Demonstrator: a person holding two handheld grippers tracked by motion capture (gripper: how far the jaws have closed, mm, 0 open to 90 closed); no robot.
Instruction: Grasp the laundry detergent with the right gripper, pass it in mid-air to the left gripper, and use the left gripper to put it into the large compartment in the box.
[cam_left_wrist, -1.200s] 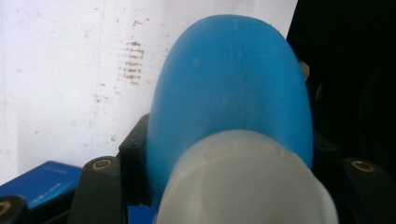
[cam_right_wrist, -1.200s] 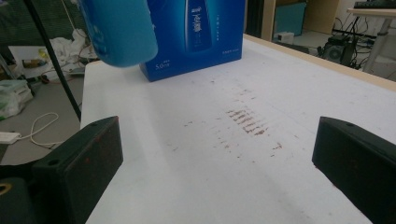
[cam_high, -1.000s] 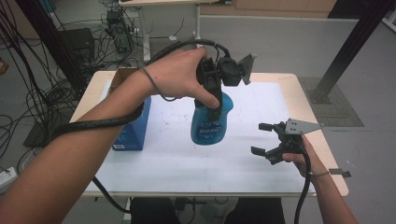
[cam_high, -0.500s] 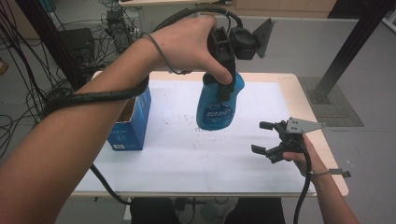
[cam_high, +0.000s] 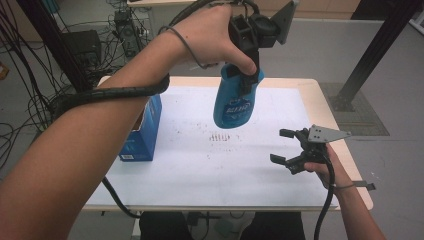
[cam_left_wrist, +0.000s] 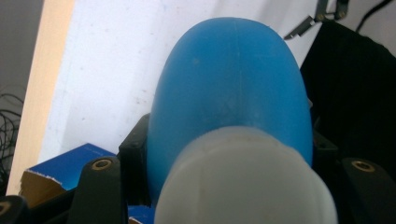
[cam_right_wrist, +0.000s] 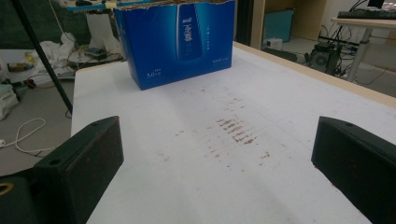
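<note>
A: Where is the blue bottle right now?

B: Off the table, hanging in the air above the white sheet. The left gripper has it clamped near the top end, jaws pressed in on both sides, and the bottle hangs below the hand with its rounded base lowest and its white lettering facing the high view.

A: And from the left gripper's own camera?

B: There the blue body bulges out between the two black jaws, with the whitish cap nearest the lens. The white tabletop lies far below it.

A: What about the other hand?

B: The right gripper sits low at the right side of the table, well apart from the bottle. Its jaws stand wide apart with nothing between them; its own view shows bare white sheet between the pads.

A: Anything else on the table?

B: A blue carton with a torn-open top stands at the left edge. A patch of reddish-brown marks stains the sheet near the middle, roughly under the hanging bottle
</note>
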